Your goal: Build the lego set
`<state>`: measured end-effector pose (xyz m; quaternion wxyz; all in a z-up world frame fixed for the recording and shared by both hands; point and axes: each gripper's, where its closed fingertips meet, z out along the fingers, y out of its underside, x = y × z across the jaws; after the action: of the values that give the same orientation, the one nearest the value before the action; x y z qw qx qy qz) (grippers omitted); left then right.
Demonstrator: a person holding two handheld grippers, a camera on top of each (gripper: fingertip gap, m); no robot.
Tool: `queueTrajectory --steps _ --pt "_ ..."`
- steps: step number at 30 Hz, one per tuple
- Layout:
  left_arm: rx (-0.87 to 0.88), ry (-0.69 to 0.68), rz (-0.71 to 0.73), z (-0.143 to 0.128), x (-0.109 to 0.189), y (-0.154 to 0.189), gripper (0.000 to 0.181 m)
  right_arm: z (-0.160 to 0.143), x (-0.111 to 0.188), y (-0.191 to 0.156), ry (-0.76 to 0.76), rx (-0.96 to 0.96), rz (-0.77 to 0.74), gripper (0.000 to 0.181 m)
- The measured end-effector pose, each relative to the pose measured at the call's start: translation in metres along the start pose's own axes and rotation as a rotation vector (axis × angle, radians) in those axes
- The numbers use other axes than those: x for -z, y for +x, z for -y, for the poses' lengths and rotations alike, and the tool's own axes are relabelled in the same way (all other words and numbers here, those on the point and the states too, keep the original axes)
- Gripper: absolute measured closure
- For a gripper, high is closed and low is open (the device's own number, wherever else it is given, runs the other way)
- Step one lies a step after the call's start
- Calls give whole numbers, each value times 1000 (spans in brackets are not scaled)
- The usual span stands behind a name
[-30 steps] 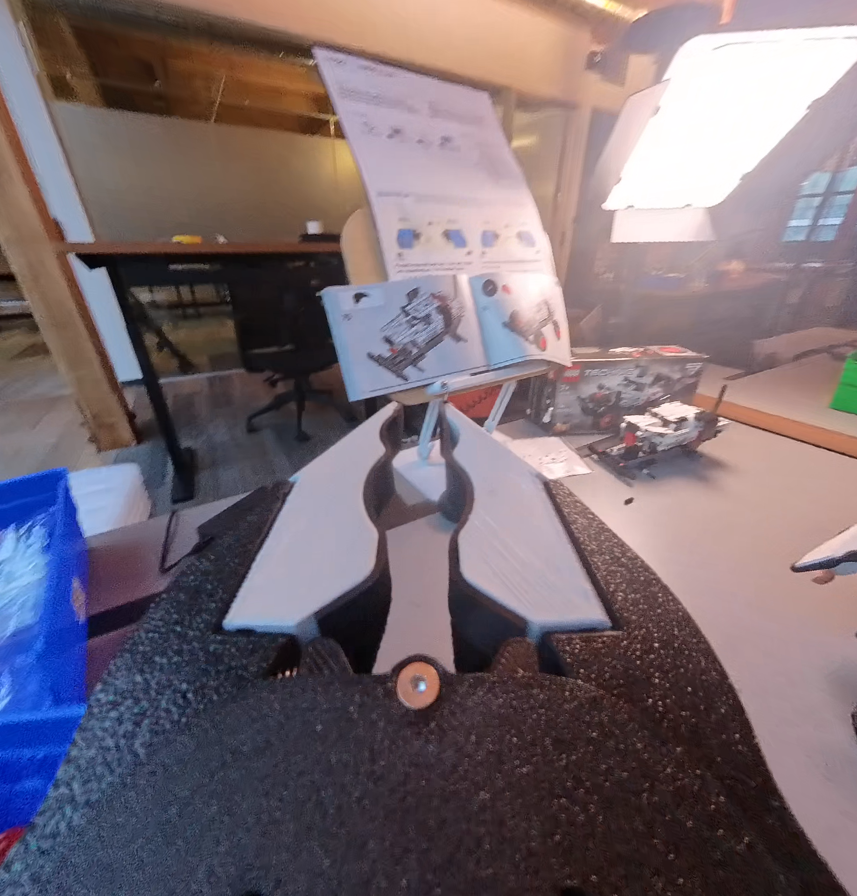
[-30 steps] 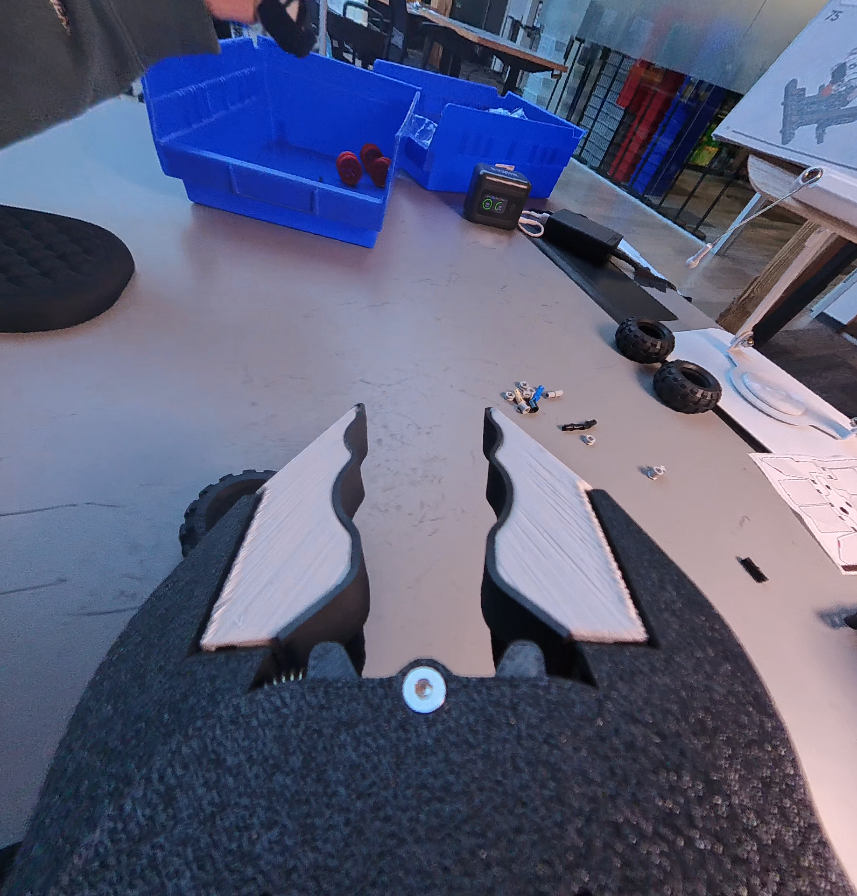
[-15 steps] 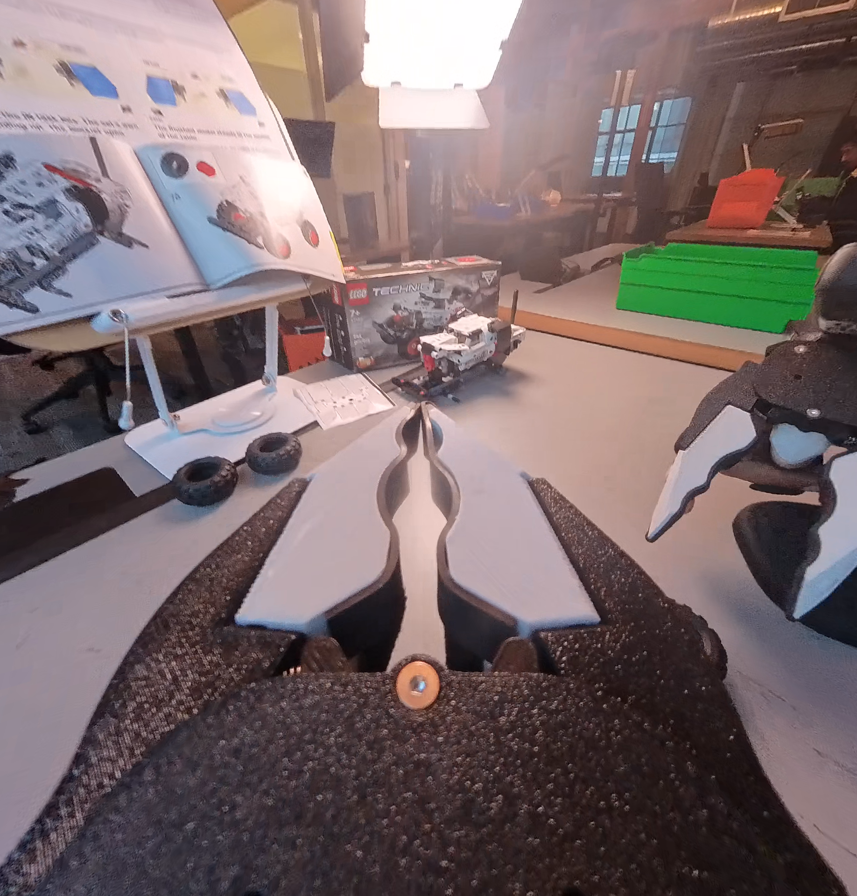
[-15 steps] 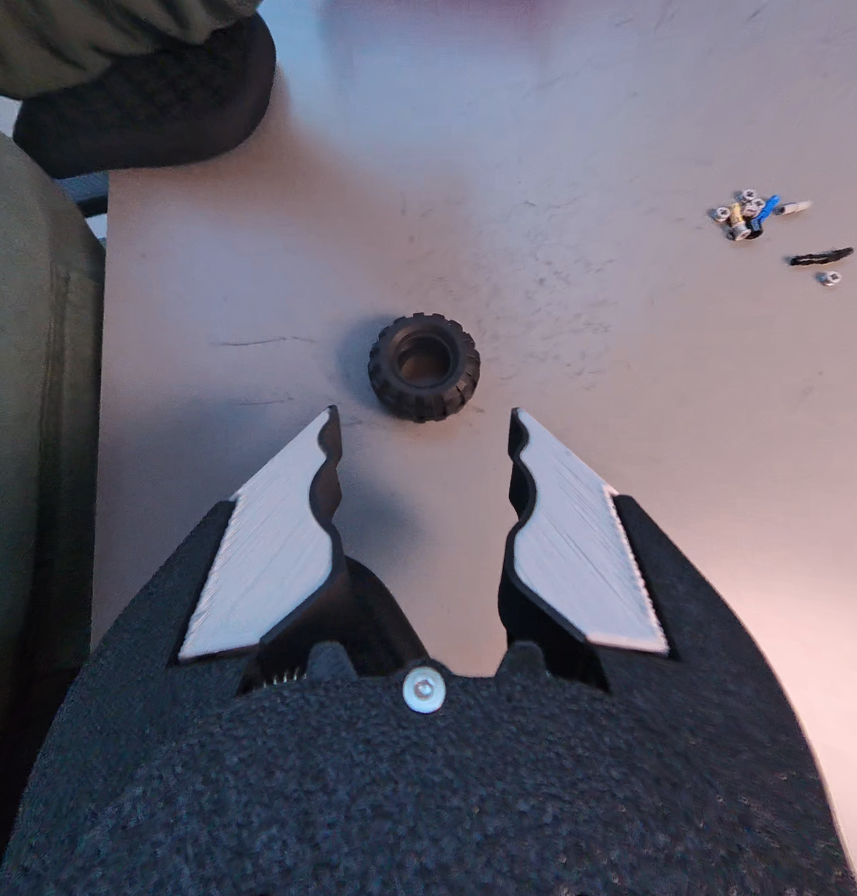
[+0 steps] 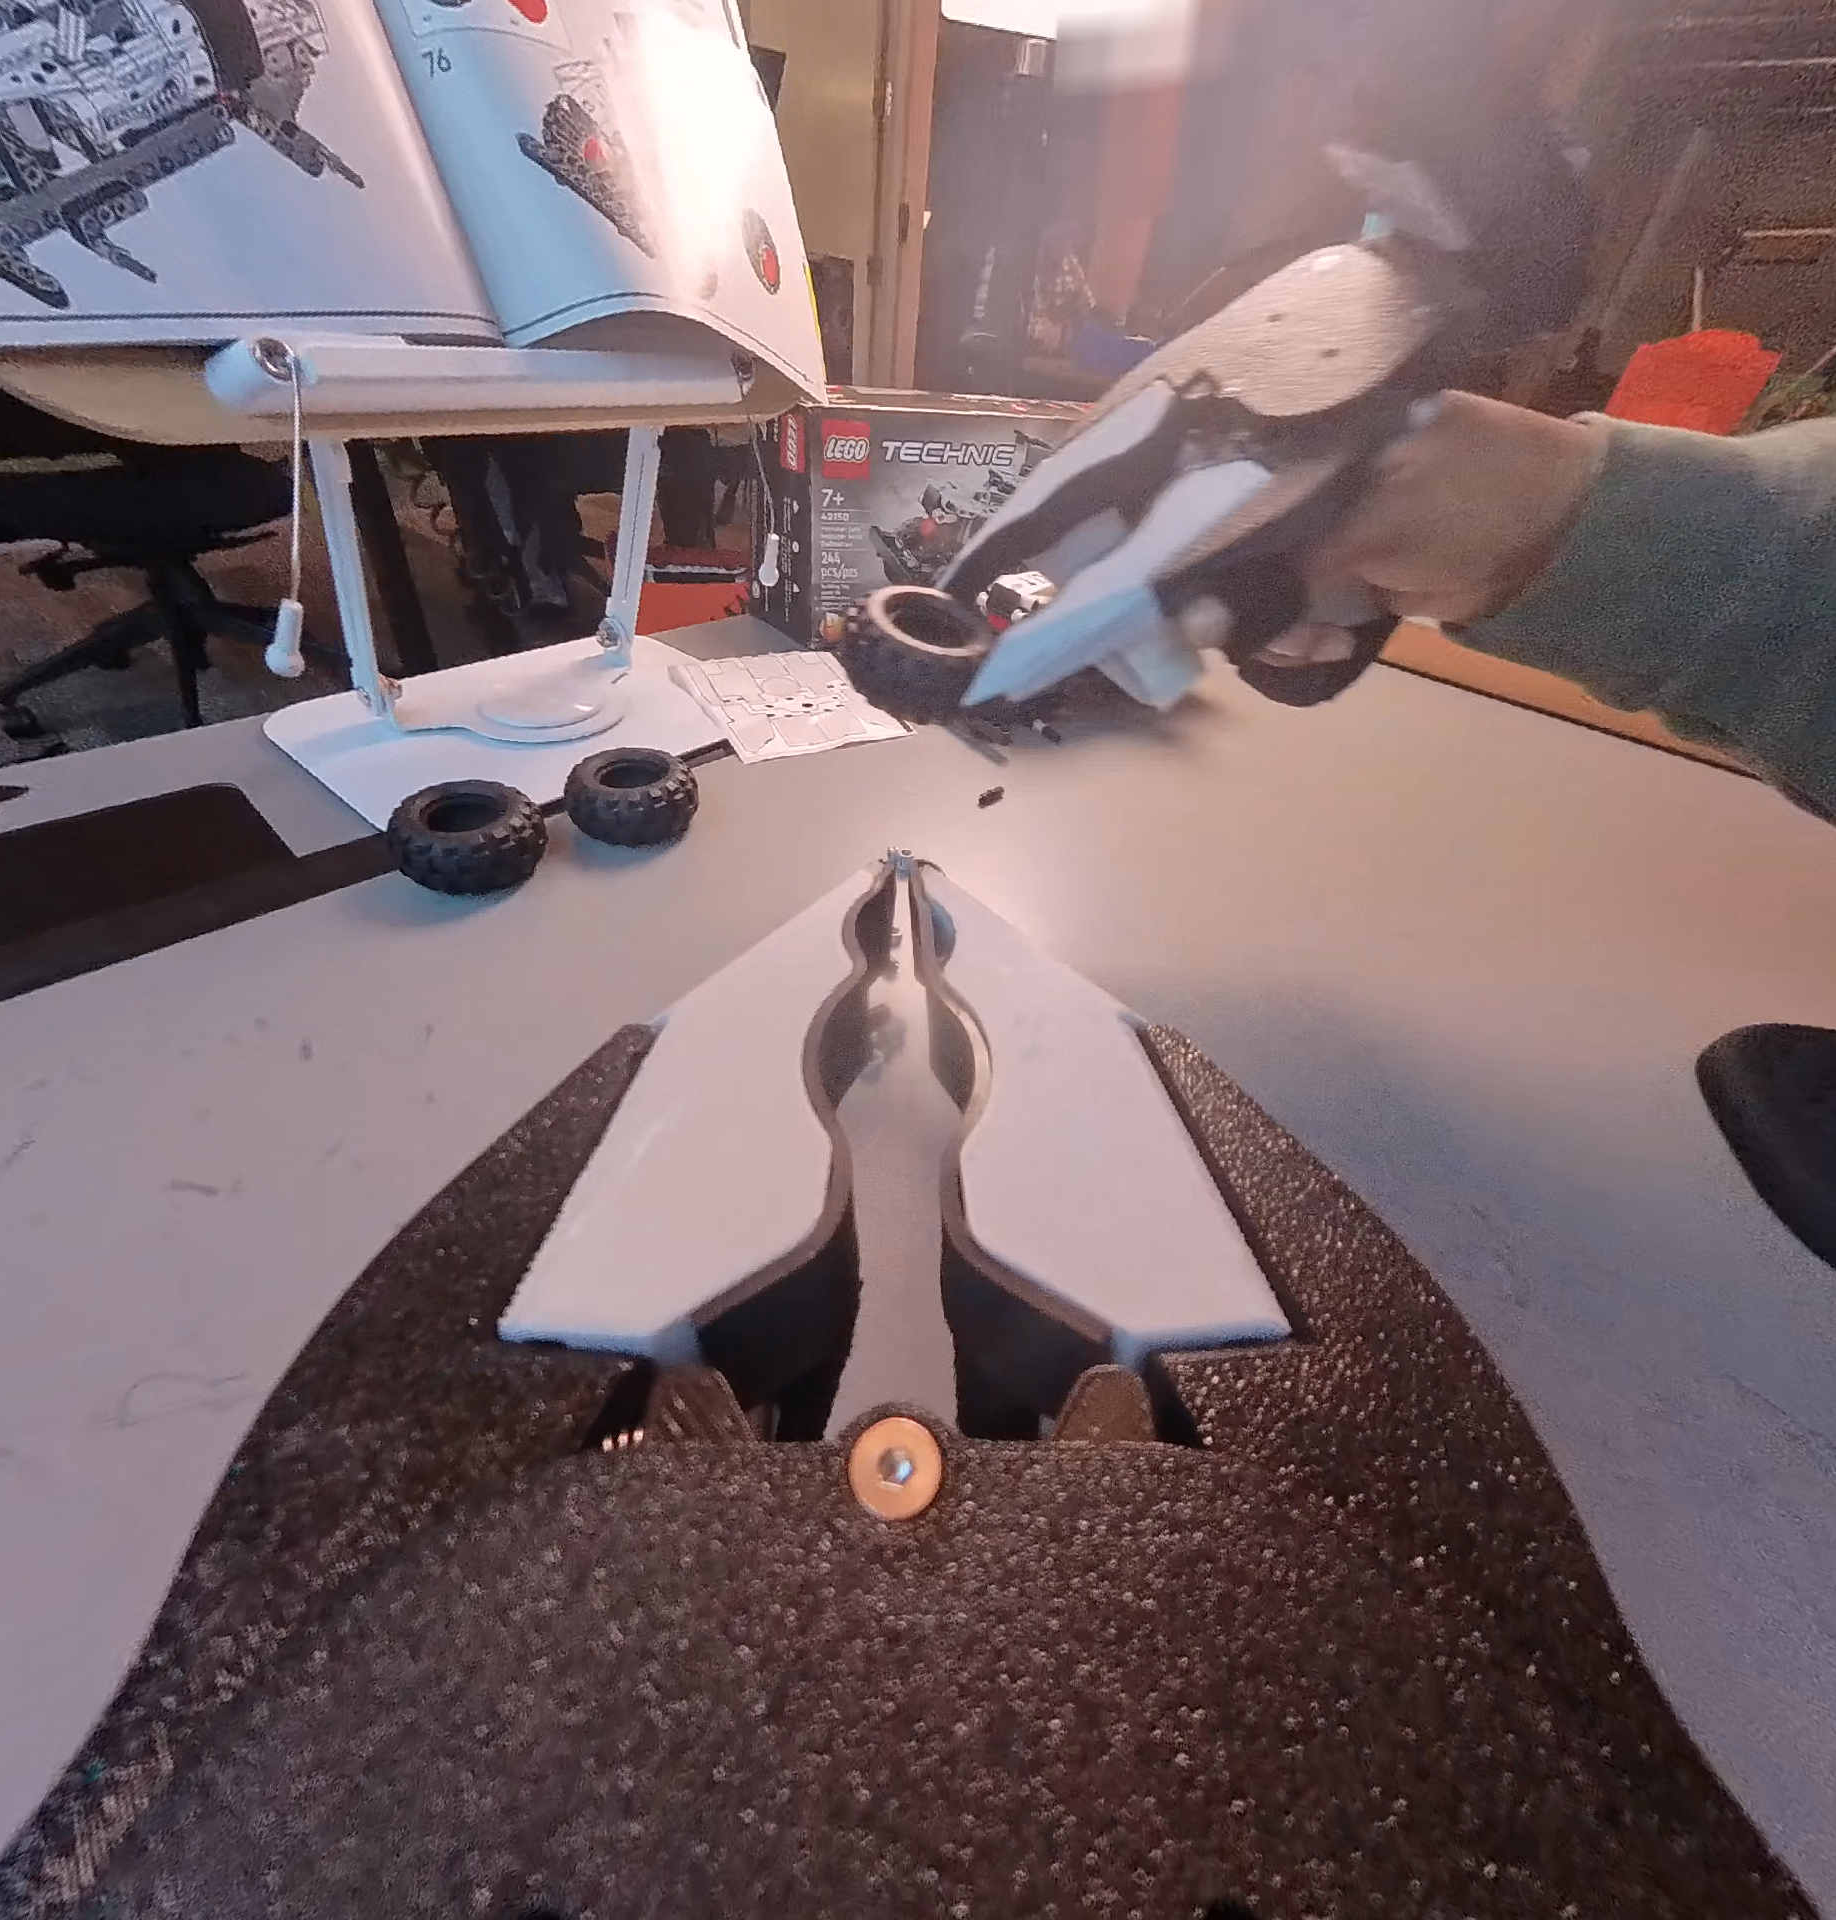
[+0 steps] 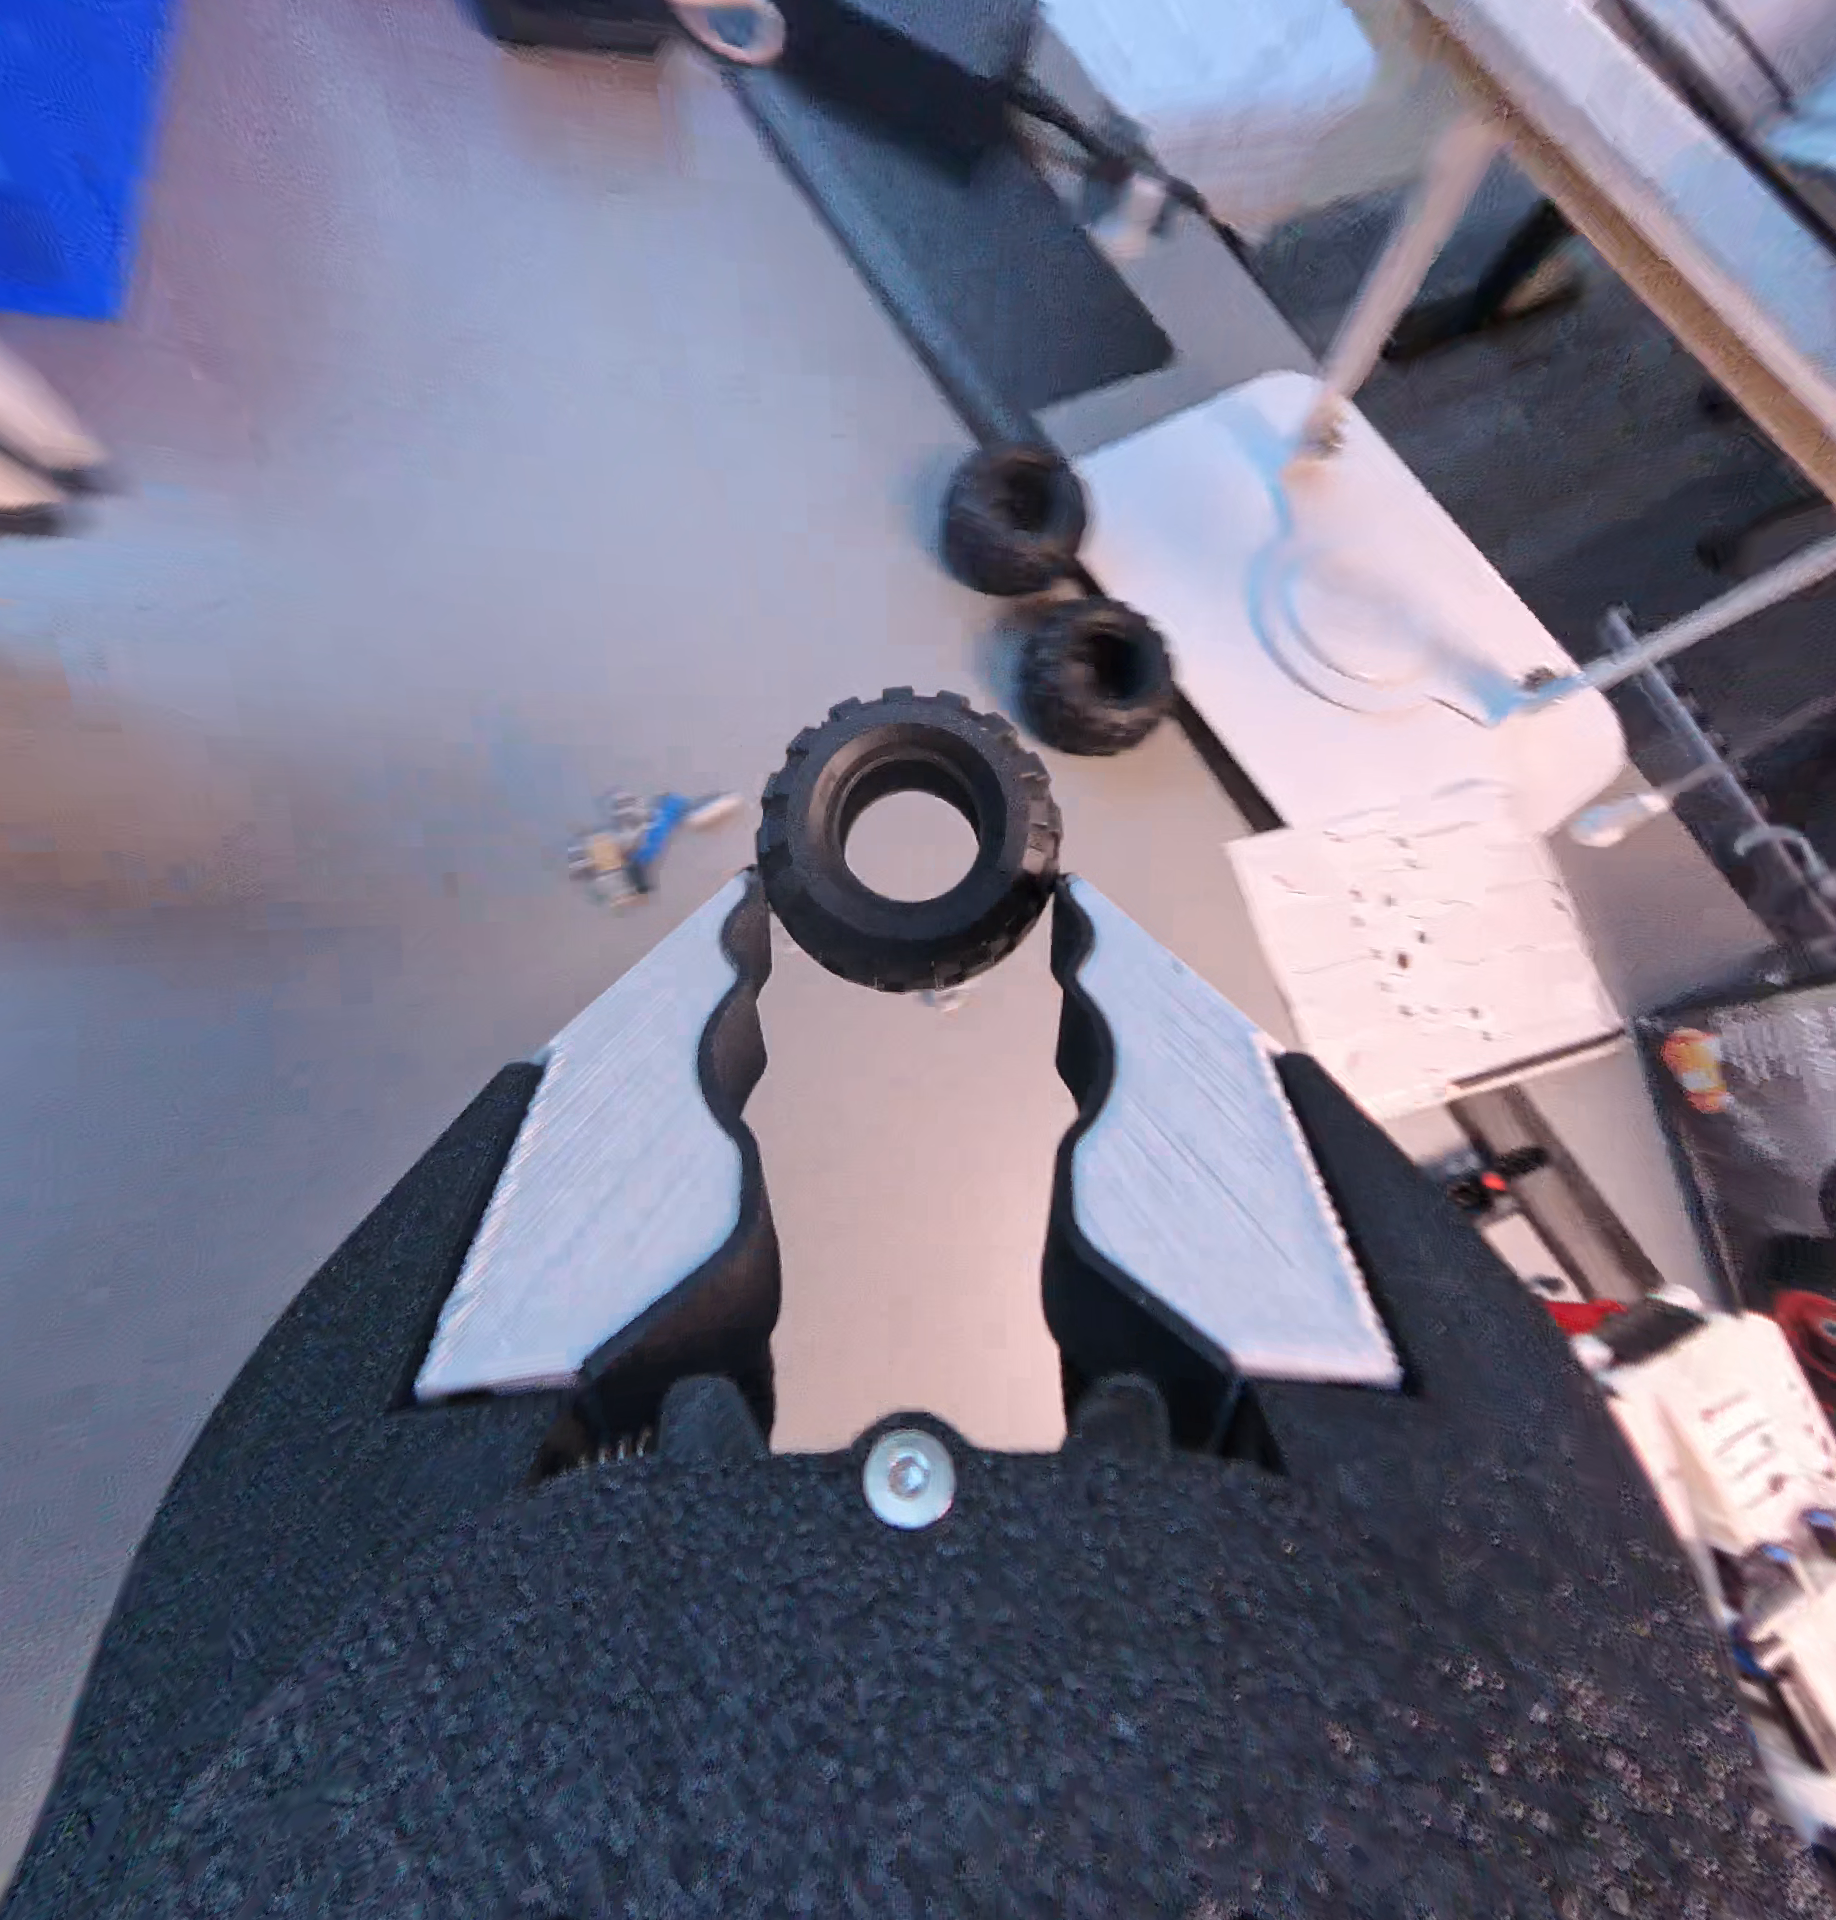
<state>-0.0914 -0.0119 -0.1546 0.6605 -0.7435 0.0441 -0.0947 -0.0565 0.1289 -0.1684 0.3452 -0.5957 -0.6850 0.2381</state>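
My right hand-held gripper (image 6: pixel 901 894) grips a black knobby rubber tyre (image 6: pixel 906 896) across its tread at the very fingertips, bore facing my camera, lifted clear of the grey desk (image 6: pixel 270 675); I judge that a tip hold leaves the hollow centre free so a wheel hub can be pushed in. From the left wrist view the same tyre (image 5: pixel 919 649) hangs far and to the right, close to the partly built white and black lego vehicle (image 5: pixel 1018 597), which sits in front of the dark printed set box (image 5: pixel 893 509). My left hand-held gripper (image 5: pixel 901 862) is clenched, its tips pinching what seems a tiny grey piece that I cannot identify, low over the near desk and well apart from the tyre. Two more black knobby tyres (image 5: pixel 540 821) lie side by side, touching the base of the white book stand (image 5: pixel 457 717), which props the open instruction booklet (image 5: pixel 374 156) at reading height, presumably so I can check it without freeing a gripper.
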Motion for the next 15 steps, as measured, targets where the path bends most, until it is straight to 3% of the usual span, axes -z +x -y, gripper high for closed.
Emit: queueTrajectory --steps 4,8,15 --pt "-98 1 27 -1 4 -2 181 -29 -69 78 -159 -157 -76 128" --pt "-149 -33 22 -7 0 0 181 -49 -111 85 -260 -210 -12 127" --pt "-162 -82 -18 -18 -10 4 176 -37 -132 96 -204 -180 -54 126"
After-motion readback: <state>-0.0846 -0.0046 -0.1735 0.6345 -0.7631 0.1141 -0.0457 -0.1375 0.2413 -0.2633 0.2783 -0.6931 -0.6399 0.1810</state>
